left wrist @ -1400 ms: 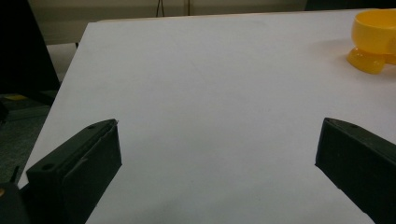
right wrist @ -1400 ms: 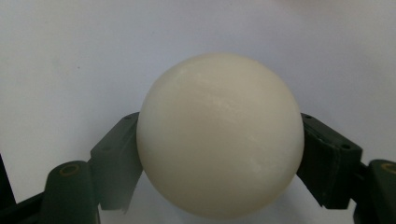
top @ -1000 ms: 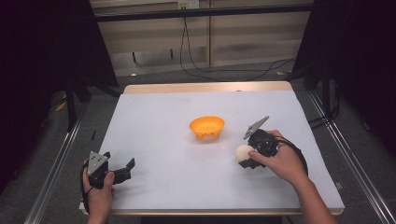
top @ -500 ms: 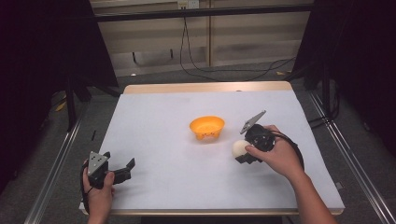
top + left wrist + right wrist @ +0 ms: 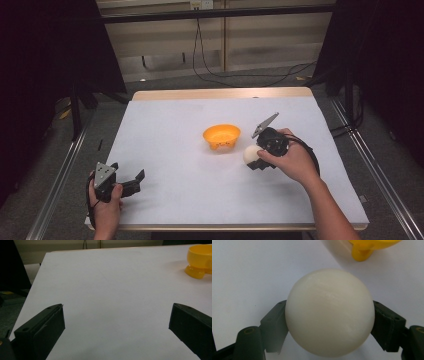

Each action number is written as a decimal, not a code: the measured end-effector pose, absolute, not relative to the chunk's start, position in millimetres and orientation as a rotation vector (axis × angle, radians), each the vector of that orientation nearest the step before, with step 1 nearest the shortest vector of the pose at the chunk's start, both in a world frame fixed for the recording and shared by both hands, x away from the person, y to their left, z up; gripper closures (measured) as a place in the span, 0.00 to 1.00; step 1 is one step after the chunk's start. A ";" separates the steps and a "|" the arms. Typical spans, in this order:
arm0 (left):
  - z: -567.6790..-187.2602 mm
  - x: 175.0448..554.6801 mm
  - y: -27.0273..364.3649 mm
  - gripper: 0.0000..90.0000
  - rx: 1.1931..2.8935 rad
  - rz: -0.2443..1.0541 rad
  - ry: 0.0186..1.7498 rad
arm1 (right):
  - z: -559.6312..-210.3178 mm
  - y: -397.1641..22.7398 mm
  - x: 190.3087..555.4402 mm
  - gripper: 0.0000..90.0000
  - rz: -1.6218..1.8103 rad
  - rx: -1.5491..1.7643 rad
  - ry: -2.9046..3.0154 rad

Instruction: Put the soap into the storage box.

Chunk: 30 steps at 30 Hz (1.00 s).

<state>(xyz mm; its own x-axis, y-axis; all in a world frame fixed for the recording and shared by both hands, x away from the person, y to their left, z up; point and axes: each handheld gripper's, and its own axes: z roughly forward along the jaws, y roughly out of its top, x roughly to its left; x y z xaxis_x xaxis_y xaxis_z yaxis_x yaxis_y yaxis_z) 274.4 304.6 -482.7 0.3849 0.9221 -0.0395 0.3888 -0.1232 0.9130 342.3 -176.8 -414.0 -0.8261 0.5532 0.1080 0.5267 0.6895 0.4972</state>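
Note:
A cream-white ball [image 5: 249, 154] [image 5: 329, 312] is clamped between the two black jaws of my right gripper [image 5: 254, 161] [image 5: 329, 322], held just above the white table right of centre. An orange footed bowl [image 5: 221, 137] stands on the table to the ball's upper left, its foot and rim at the top of the right gripper view [image 5: 367, 247]. My left gripper [image 5: 134, 181] [image 5: 117, 322] rests near the table's front left corner, jaws wide apart over bare white surface. The bowl [image 5: 201, 261] sits far off at the top right of the left gripper view.
The white sheet [image 5: 175, 130] covers the tabletop, with a wooden edge [image 5: 220, 93] at the back. Metal rails [image 5: 60, 180] run along both sides of the table. Cables [image 5: 210, 65] lie on the floor behind it.
My right gripper has carried the ball up and toward the orange bowl. The left gripper has stayed where it was.

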 end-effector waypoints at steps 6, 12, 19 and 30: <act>-482.7 274.4 304.5 0.00 1.700 0.711 1.168 | -411.3 -173.9 348.2 0.26 0.819 0.903 2.841; -482.7 274.3 304.3 0.00 1.700 0.712 1.170 | -408.0 -169.1 353.6 0.26 0.824 0.894 2.841; -482.6 274.7 304.8 0.00 1.708 0.708 1.165 | -404.1 -162.9 361.2 0.26 0.816 0.874 2.846; -482.6 274.9 305.0 0.00 1.710 0.704 1.162 | -401.9 -154.5 372.8 0.26 0.816 0.859 2.854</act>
<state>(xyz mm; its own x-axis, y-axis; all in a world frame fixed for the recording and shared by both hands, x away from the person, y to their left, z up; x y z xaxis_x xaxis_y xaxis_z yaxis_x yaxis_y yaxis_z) 274.9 305.0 -482.6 0.3904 0.9199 -0.0375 0.3922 -0.1294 0.9107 372.8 -154.5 -401.9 -0.8442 0.5268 0.0991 0.4996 0.7063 0.5015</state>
